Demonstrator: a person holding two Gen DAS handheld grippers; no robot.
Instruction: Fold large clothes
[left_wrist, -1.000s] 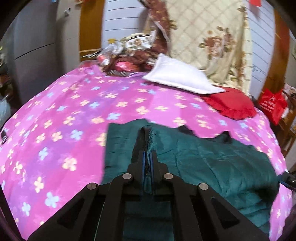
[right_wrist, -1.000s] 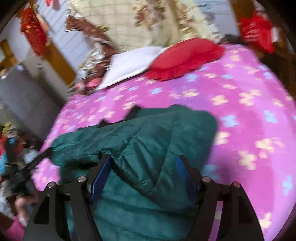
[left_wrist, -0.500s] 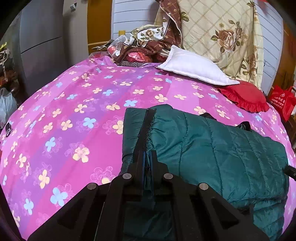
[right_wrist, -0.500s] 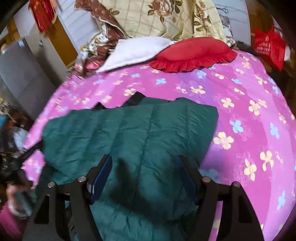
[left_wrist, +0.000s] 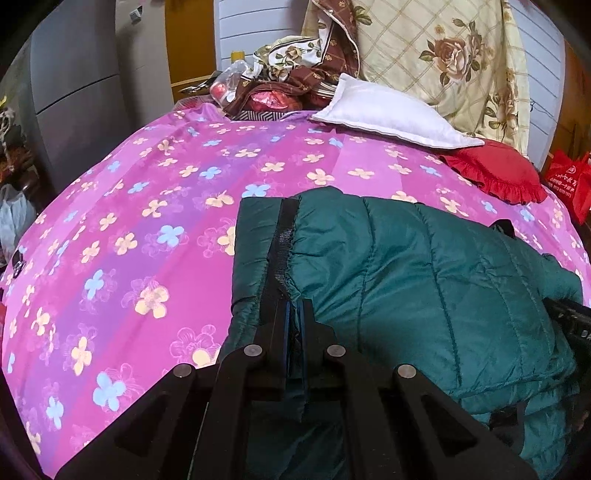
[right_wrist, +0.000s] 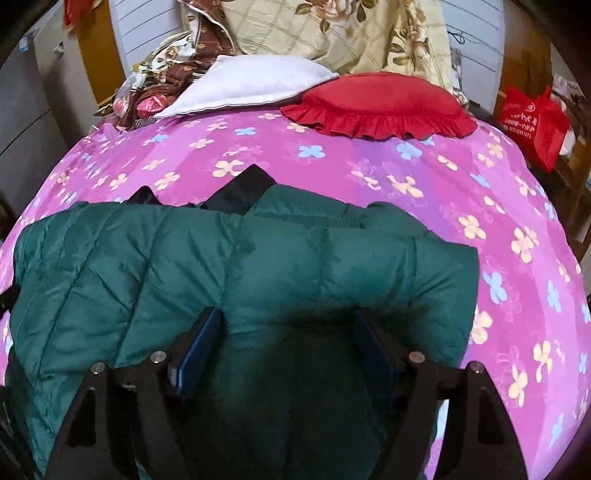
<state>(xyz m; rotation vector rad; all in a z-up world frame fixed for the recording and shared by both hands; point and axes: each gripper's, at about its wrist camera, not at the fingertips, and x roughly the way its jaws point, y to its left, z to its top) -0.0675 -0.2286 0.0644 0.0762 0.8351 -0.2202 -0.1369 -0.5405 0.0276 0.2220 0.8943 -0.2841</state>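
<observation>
A dark green quilted jacket (left_wrist: 424, 280) lies spread on the pink flowered bedsheet (left_wrist: 147, 221). My left gripper (left_wrist: 293, 306) is shut on the jacket's black zipper edge at its left side, and the fabric runs up from the pinched fingers. In the right wrist view the jacket (right_wrist: 258, 258) fills the lower half. My right gripper (right_wrist: 288, 321) sits low over its near edge. Its jaws are opening and stand wide, with puffy jacket fabric bulging between the blue pads (right_wrist: 195, 347). Black lining pokes out at the far edge.
A white pillow (left_wrist: 391, 114) and a red frilled cushion (right_wrist: 380, 103) lie at the head of the bed, in front of a rose-patterned quilt (left_wrist: 443, 59) and a heap of bedding (left_wrist: 288, 81). A red bag (right_wrist: 532, 122) stands off the right side. A grey cabinet (left_wrist: 74, 92) is on the left.
The bunched jacket has been laid flat on the sheet. Both grippers sank toward the bed, the right one moving in over the jacket. The left stays pinched on the zipper edge.
</observation>
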